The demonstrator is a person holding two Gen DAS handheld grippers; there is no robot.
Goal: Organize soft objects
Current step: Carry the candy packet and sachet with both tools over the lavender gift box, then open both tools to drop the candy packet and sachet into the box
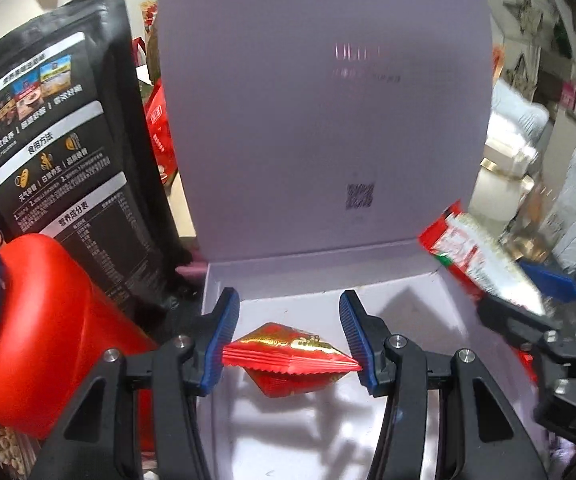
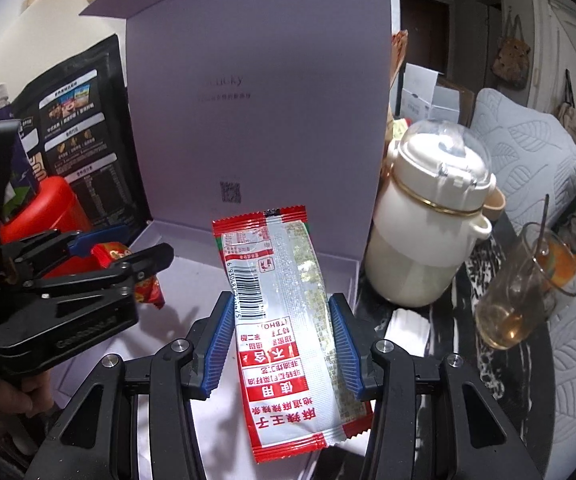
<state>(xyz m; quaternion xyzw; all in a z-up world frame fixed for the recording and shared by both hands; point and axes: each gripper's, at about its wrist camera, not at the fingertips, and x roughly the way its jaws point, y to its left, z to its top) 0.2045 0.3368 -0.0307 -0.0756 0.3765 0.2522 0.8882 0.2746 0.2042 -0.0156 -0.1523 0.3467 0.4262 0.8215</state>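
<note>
Left wrist view shows the left tongs [image 1: 289,344] closed on a small red and gold candy packet [image 1: 291,360], their blue pads [image 1: 218,344] pressing its two ends and holding it above the pale floor of an open lilac box [image 1: 439,320]. The box lid [image 1: 319,120] stands upright behind, with a small printed code square low on its inner face. To the left of the box stands a black pouch [image 1: 72,160] with printed panels, and in front of that a red jar [image 1: 48,336]. At the right edge the right tongs [image 1: 527,292] reach in over the box wall, gripping a long red and white snack sachet [image 1: 475,256], which is tilted.

Right wrist view looks down the right tongs [image 2: 282,346], closed on the sides of that sachet [image 2: 284,332]; its far end points toward the box lid [image 2: 256,100] and its near end hangs past the pads. The left tongs [image 2: 124,252] come in from the left with the candy packet [image 2: 114,254] held over the box [image 2: 351,280]. On the dark table [image 2: 463,368] to the right of the box stand a cream lidded pot [image 2: 427,220] and a glass [image 2: 527,280] holding some amber liquid and a spoon.
</note>
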